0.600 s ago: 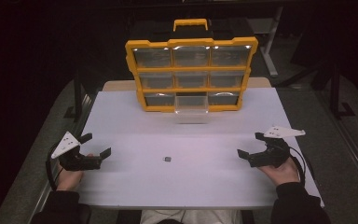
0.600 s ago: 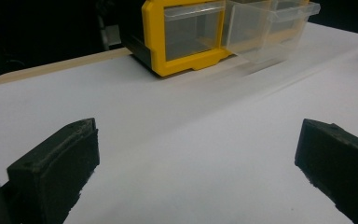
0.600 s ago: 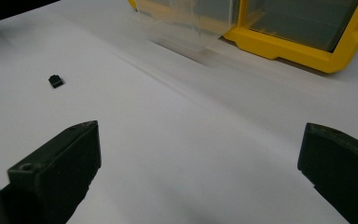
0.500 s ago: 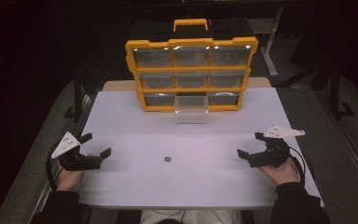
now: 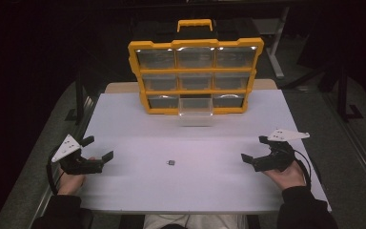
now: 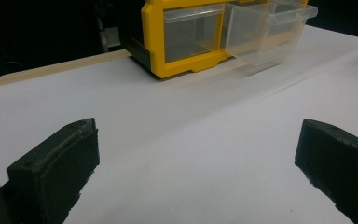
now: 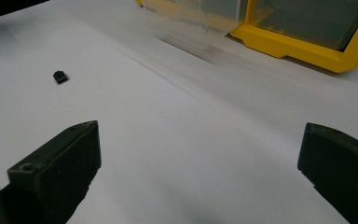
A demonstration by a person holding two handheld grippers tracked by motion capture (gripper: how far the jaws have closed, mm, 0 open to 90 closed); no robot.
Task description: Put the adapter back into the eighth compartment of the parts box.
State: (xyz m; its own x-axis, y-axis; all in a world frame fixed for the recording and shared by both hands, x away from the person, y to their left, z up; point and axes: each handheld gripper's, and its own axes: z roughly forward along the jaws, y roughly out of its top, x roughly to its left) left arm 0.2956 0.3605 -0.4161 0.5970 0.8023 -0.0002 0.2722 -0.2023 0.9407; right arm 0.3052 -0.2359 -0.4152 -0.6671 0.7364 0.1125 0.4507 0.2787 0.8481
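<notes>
Item: small dark square part [image 5: 171, 162] | loose mid white tabletop [image 5: 124, 119], before yellow organiser's pulled-out clear drawer [image 5: 196, 108], likely its destination | left tool [image 5: 98, 148], right tool [image 5: 250, 148]: both released, flanking, empty.

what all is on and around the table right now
organizer: 1, yellow frame with clear drawers, far middle of the table
open drawer: 1, clear, bottom row middle, pulled out
small part: 1, dark, table centre, between the grippers
table: 1, white top
left gripper: 1, black with grey plate, near left, jaws open, nothing held
right gripper: 1, black with grey plate, near right, jaws open, nothing held
hands: 2, dark sleeves, near edge
</notes>
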